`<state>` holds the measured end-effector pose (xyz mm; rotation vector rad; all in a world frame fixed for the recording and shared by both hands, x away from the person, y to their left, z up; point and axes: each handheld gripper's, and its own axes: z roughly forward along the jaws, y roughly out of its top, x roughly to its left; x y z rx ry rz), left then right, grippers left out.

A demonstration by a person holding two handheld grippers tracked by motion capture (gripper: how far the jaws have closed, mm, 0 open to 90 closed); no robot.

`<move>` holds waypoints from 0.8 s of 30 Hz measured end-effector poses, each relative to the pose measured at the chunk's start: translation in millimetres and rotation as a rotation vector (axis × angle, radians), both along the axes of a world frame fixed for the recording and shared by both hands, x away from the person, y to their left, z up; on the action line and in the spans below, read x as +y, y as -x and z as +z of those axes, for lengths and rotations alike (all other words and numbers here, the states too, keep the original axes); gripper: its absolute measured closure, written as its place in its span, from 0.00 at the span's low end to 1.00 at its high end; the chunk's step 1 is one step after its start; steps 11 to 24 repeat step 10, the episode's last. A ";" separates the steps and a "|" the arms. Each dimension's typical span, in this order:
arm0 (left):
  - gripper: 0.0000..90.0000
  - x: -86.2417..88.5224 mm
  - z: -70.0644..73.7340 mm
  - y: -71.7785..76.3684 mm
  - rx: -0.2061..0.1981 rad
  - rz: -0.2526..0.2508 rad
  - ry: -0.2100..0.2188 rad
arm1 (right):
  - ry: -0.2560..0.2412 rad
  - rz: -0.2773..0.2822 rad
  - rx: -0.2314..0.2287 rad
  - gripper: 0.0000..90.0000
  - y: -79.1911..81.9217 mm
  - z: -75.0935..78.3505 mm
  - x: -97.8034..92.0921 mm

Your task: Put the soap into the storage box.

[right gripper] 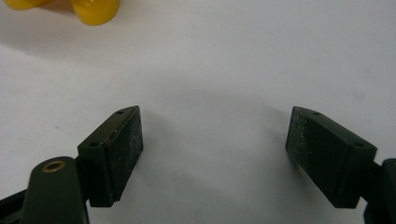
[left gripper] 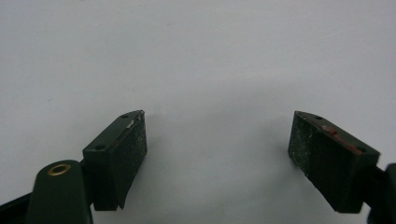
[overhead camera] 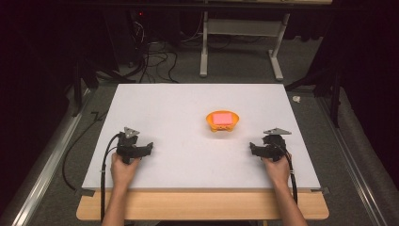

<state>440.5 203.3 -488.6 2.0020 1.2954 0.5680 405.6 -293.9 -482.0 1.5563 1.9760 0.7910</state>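
Note:
An orange bowl point(overhead camera: 222, 120) stands right of the middle of the white table point(overhead camera: 188, 94), with a flat pink block point(overhead camera: 222, 117) lying in it. My left gripper point(overhead camera: 135, 147) rests near the table's front left, held in a hand; in the left gripper view it point(left gripper: 217, 140) is open over bare white surface. My right gripper point(overhead camera: 266, 147) rests near the front right, a short way right of and nearer than the bowl. In the right gripper view it point(right gripper: 214, 137) is open with nothing between the jaws, and the bowl's yellow-orange feet point(right gripper: 93, 9) show at the top left.
The white table top lies on a wooden board point(overhead camera: 202, 205) that juts out at the front. Behind the table stand a white metal frame point(overhead camera: 240, 42) and tangled cables point(overhead camera: 155, 56) on the grey floor. A rail point(overhead camera: 47, 165) runs along the left.

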 end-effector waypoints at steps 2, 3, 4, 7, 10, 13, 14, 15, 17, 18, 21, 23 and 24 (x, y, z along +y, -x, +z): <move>0.22 -0.1 0.0 0.1 -0.001 0.000 -0.002 | -0.010 0.002 0.002 0.22 -0.2 -0.3 -1.2; 0.22 -0.1 0.0 0.1 -0.001 0.000 -0.001 | -0.008 0.002 0.002 0.22 -0.2 -0.3 -1.1; 0.22 -0.1 0.0 0.0 -0.001 0.000 0.000 | -0.008 0.002 0.001 0.22 -0.2 -0.4 -1.1; 0.22 -0.1 0.0 0.0 -0.001 0.000 -0.001 | -0.010 0.002 0.001 0.22 -0.1 -0.5 -1.1; 0.22 -0.1 0.0 0.0 -0.001 0.000 -0.001 | -0.011 0.002 0.002 0.22 -0.2 -0.5 -1.2; 0.22 -0.1 0.0 0.0 -0.001 0.000 -0.001 | -0.011 0.002 0.002 0.22 -0.2 -0.5 -1.2; 0.22 -0.1 0.0 0.0 -0.001 0.000 -0.001 | -0.011 0.002 0.002 0.22 -0.2 -0.5 -1.2; 0.22 -0.1 0.0 0.0 -0.001 0.000 -0.001 | -0.011 0.002 0.002 0.22 -0.2 -0.5 -1.2; 0.22 -0.1 0.0 0.0 -0.001 0.000 -0.001 | -0.011 0.002 0.002 0.22 -0.2 -0.5 -1.2; 0.22 -0.1 0.0 0.0 -0.001 0.000 -0.001 | -0.011 0.002 0.002 0.22 -0.2 -0.5 -1.2; 0.22 -0.1 0.0 0.0 -0.001 0.000 -0.001 | -0.011 0.002 0.002 0.22 -0.2 -0.5 -1.2; 0.22 -0.1 0.0 0.0 -0.001 0.000 -0.001 | -0.011 0.002 0.002 0.22 -0.2 -0.5 -1.2; 0.22 -0.1 0.0 0.0 -0.001 0.000 -0.001 | -0.011 0.002 0.002 0.22 -0.2 -0.5 -1.2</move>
